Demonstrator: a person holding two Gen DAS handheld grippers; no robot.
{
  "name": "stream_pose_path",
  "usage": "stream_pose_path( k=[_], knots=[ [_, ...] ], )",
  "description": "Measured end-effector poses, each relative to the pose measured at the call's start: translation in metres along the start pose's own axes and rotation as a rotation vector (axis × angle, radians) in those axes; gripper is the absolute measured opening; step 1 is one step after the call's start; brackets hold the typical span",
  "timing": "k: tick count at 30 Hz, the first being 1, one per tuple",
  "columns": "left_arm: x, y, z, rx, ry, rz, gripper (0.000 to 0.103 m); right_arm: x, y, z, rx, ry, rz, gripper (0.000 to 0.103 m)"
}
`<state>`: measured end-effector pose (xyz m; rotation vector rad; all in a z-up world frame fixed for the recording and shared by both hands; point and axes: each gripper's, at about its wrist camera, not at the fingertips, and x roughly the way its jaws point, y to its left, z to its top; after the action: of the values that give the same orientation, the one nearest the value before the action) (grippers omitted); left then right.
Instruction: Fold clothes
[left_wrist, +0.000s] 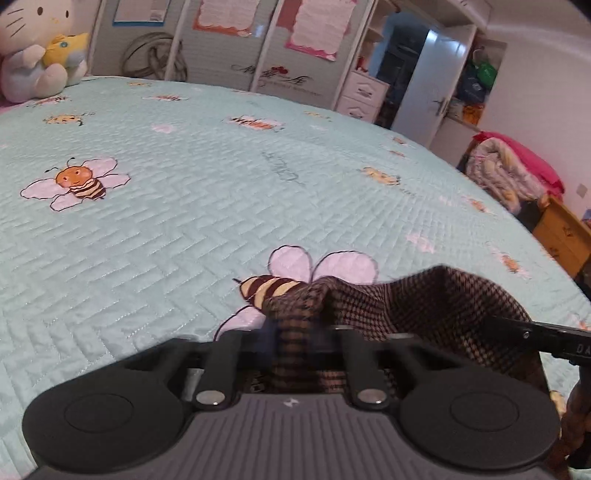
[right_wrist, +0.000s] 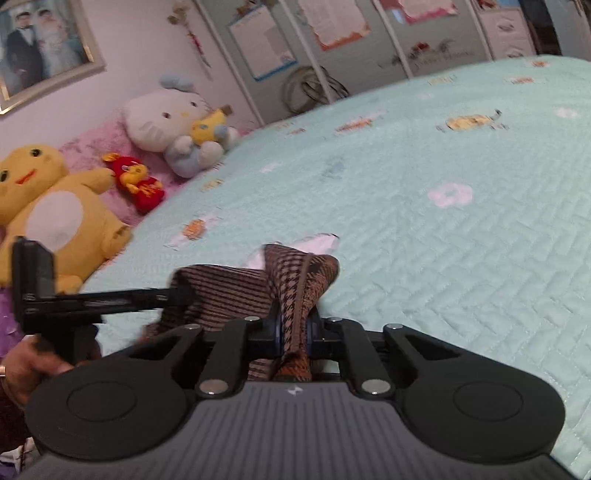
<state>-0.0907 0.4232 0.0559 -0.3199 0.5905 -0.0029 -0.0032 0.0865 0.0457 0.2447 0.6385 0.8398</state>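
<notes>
The bed fills most of both views; it is covered with a pale mint quilted spread printed with bees and flowers. At its head end, on a pink cover, lie a white cat plush, a yellow plush and a small red plush. Behind the bed stands a wardrobe with papers fixed to its doors; one door at the far end stands open, with bags and cloth items visible on the shelves beside it, too small to identify. A heap of bedding lies beside the bed near a wooden cabinet. The left gripper is clenched on a bunched edge of the brown houndstooth garment, with the fabric pinched between the two pads. The right gripper is likewise clamped on a fold of the same garment, the cloth passing upright between its blue-edged pads. In the right wrist view, the left gripper appears side-on, held by a hand at the lower left edge. The garment is gathered between the two grippers just above the near part of the spread; its fabric shows a houndstooth weave with a ribbed, striped section beside it.
</notes>
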Motion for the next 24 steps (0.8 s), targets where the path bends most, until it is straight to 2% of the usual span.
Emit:
stream_pose_path(
  k=[3,5,8,11,13,17,20,22,23,24],
  knots=[
    [-0.045,-0.003,0.001,-0.017,-0.093,-0.09,0.009,-0.028,0.013,-0.002,-0.023,-0.055,0.068,0.009],
    [-0.085,-0.005,-0.002,-0.029,-0.143,-0.182,0.009,-0.057,0.022,-0.007,-0.038,-0.085,0.139,0.009],
    [-0.152,-0.011,-0.017,-0.016,-0.157,-0.336,0.009,-0.106,0.037,-0.019,-0.078,-0.101,0.243,0.009],
    [-0.201,-0.023,-0.044,0.04,-0.079,-0.435,0.009,-0.157,0.054,-0.039,-0.135,-0.075,0.325,0.008],
    [-0.219,-0.03,-0.07,0.053,0.018,-0.474,0.01,-0.181,0.061,-0.062,-0.149,-0.015,0.337,0.008],
    [-0.223,-0.042,-0.13,0.098,0.249,-0.453,0.015,-0.204,0.071,-0.109,-0.162,0.149,0.314,0.008],
    [-0.229,-0.041,-0.149,0.071,0.301,-0.428,0.021,-0.212,0.074,-0.132,-0.165,0.243,0.276,0.008],
    [-0.237,-0.039,-0.149,0.044,0.306,-0.429,0.044,-0.22,0.073,-0.134,-0.155,0.241,0.243,0.009],
    [-0.243,-0.038,-0.146,0.033,0.305,-0.434,0.049,-0.222,0.072,-0.13,-0.15,0.21,0.215,0.01],
    [-0.248,-0.036,-0.143,0.024,0.301,-0.432,0.059,-0.223,0.07,-0.12,-0.133,0.173,0.193,0.012]
  ],
)
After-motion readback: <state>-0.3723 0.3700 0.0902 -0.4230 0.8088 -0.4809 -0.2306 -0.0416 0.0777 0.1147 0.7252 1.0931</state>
